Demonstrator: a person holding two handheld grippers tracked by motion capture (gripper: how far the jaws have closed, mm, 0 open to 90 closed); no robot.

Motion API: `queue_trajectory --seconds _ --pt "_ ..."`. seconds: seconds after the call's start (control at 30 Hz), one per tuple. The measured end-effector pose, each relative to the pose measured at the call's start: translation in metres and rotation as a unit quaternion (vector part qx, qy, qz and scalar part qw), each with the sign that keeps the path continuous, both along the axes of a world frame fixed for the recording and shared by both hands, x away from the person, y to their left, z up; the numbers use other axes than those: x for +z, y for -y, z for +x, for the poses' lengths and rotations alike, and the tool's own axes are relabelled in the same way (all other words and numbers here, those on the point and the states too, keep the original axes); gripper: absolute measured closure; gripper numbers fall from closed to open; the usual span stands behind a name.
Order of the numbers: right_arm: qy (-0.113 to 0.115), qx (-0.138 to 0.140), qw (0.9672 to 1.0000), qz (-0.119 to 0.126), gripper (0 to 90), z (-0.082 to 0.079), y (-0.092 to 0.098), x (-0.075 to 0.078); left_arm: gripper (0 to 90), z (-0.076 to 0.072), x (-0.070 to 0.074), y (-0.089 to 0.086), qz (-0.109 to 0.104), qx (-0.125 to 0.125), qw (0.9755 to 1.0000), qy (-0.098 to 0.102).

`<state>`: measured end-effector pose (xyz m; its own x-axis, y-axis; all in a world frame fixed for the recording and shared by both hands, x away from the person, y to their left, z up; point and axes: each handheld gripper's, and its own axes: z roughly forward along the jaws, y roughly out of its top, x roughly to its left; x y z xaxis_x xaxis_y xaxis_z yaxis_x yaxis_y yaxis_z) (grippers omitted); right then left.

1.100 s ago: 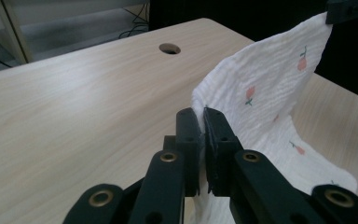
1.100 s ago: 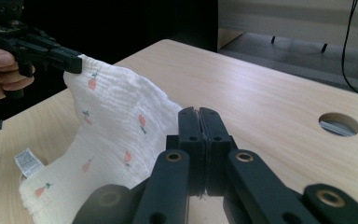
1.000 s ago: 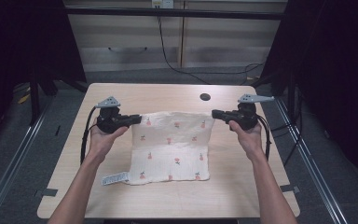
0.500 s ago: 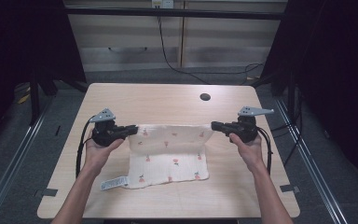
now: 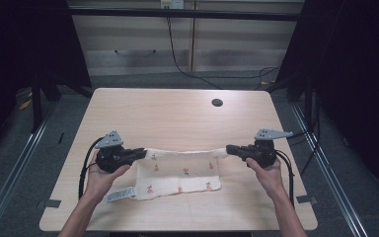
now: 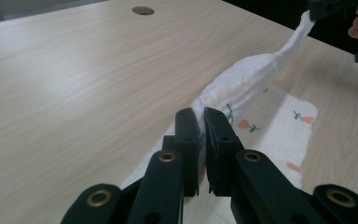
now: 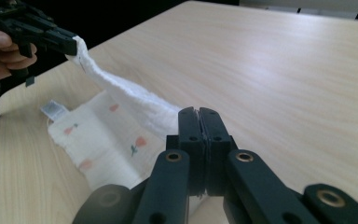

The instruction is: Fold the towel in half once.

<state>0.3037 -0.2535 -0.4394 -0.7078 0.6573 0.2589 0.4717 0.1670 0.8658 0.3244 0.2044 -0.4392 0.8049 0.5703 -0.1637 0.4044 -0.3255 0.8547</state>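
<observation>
Both grippers have pulled toward the person; left gripper [image 5: 140, 153] and right gripper [image 5: 231, 148] clench the cloth [image 5: 180, 177], its far edge lifted between them, half-folded, not yet laid on the desk [image 5: 177, 113].

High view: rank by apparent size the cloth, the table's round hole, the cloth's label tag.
1. cloth, largest by far, held between the left gripper and right gripper.
2. label tag.
3. round hole, slightly smaller; close call.
</observation>
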Motion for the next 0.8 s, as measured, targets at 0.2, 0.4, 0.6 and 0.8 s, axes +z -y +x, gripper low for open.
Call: queue_trajectory --seconds 0.2,0.4,0.6,0.8 --pt "-0.016 0.000 0.9999 -0.004 88.7 -0.009 0.000 -0.017 84.8 -0.005 -0.011 -0.002 0.011 -0.005 0.9998 -0.013" --pt "-0.030 0.005 0.9994 -0.016 88.7 -0.015 -0.001 -0.024 84.9 -0.014 -0.025 -0.002 0.027 -0.018 0.9988 -0.035" --pt "-0.035 0.011 0.9990 -0.026 88.7 -0.022 -0.004 -0.030 84.9 -0.016 -0.036 0.000 0.033 -0.024 0.9978 -0.052" --pt "-0.046 0.010 0.9984 -0.032 88.5 -0.025 -0.004 -0.040 84.5 -0.016 -0.044 0.004 0.038 -0.021 0.9971 -0.062"
